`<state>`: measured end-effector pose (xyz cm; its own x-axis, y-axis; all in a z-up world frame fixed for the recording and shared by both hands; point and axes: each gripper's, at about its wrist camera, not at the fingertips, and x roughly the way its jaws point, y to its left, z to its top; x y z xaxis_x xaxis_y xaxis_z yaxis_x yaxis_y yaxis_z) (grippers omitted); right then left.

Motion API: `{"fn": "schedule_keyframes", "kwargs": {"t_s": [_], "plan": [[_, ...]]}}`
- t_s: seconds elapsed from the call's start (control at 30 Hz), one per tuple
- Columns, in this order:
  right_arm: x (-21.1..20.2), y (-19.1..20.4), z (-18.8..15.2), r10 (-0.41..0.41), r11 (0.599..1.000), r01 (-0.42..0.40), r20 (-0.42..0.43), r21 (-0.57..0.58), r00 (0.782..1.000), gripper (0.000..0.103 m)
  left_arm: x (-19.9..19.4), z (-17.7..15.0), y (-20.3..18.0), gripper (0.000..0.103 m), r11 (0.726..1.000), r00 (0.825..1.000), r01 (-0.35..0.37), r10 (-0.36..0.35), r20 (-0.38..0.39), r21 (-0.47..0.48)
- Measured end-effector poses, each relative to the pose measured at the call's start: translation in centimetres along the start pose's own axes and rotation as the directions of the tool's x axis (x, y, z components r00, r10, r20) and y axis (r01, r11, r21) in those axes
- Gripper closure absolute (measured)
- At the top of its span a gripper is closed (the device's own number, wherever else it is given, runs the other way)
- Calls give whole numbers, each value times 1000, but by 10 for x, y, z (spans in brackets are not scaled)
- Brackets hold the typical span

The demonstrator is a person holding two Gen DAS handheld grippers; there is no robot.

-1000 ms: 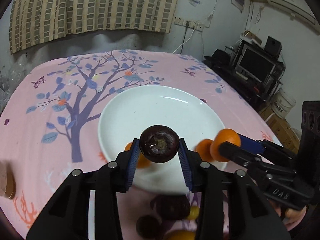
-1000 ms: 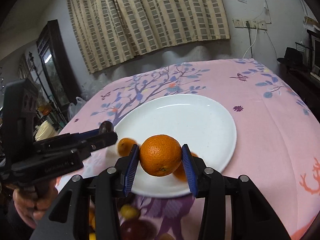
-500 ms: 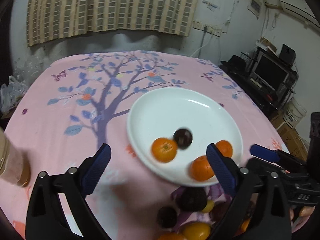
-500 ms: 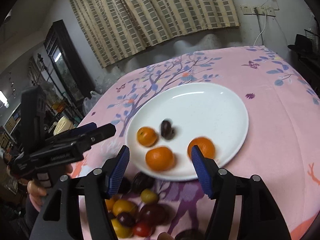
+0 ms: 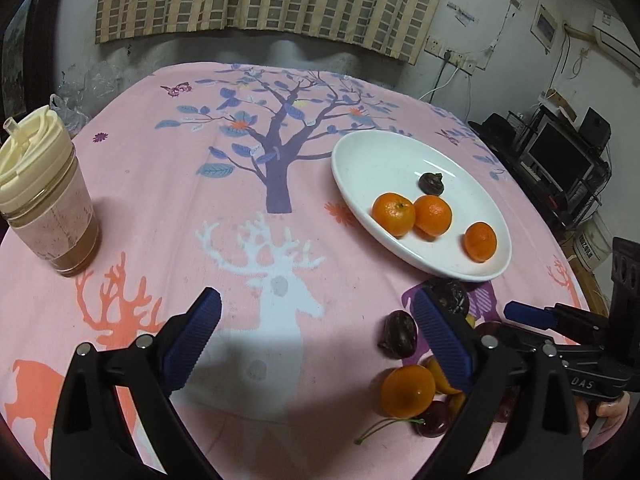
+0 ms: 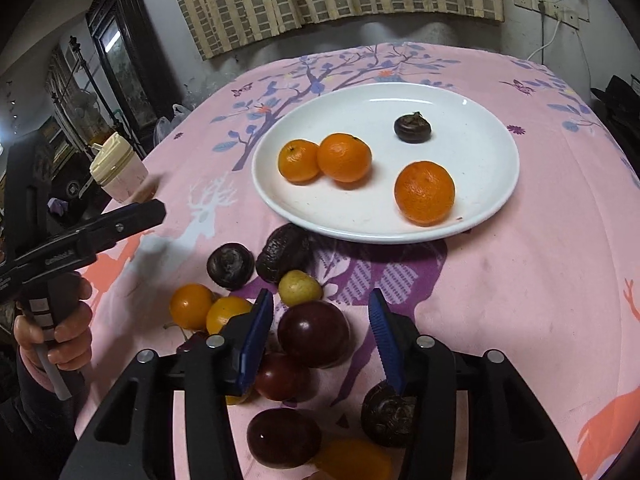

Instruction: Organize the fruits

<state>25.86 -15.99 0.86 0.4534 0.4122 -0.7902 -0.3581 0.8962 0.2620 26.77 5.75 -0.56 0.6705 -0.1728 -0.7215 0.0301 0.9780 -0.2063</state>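
My right gripper point(image 6: 320, 328) has its blue ribbed fingers point(image 6: 256, 336) parted, the jaws having just been closing, around a dark purple round plum point(image 6: 314, 334) in the loose heap. From this angle I cannot be sure the pads touch its skin, so I count it as not yet gripped. My left gripper point(image 5: 316, 338) has just been opening and stands spread wide with nothing between its jaws, hovering over the pink printed tablecloth point(image 5: 240, 216) just left of the heap. I judge it is emptied and coming round for its next pick.

Outward from the fingers, the heap of small orange, yellow and dark fruits point(image 6: 224, 312) lies on the cloth just short of the white round ceramic plate point(image 6: 488, 136). On the plate sit three orange mandarins point(image 6: 424, 192) and one dark brown water chestnut point(image 6: 412, 128), so sorting is under way with most fruit left. A lidded plastic tumbler point(image 5: 44, 196) stands well apart at the table's left edge.
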Motion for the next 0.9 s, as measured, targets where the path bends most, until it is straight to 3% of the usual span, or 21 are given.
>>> {"fn": "schedule_keyframes", "kwargs": {"t_s": [0.47,0.53,0.7,0.9], "plan": [[22,-7,-7,62,997,-57,-101,48,993,55,-8,-7,-12,8,998,1000,6,-6,2,58],[21,-4,-7,65,997,-62,-94,39,993,62,-8,-9,-14,8,997,1000,13,-12,-5,74],[11,-14,-4,119,988,-113,-51,109,992,62,-6,-18,-24,8,983,992,111,-102,-67,147],[5,-18,-1,83,990,-81,-21,112,996,62,0,-38,-47,33,949,977,192,-161,-142,248]]}}
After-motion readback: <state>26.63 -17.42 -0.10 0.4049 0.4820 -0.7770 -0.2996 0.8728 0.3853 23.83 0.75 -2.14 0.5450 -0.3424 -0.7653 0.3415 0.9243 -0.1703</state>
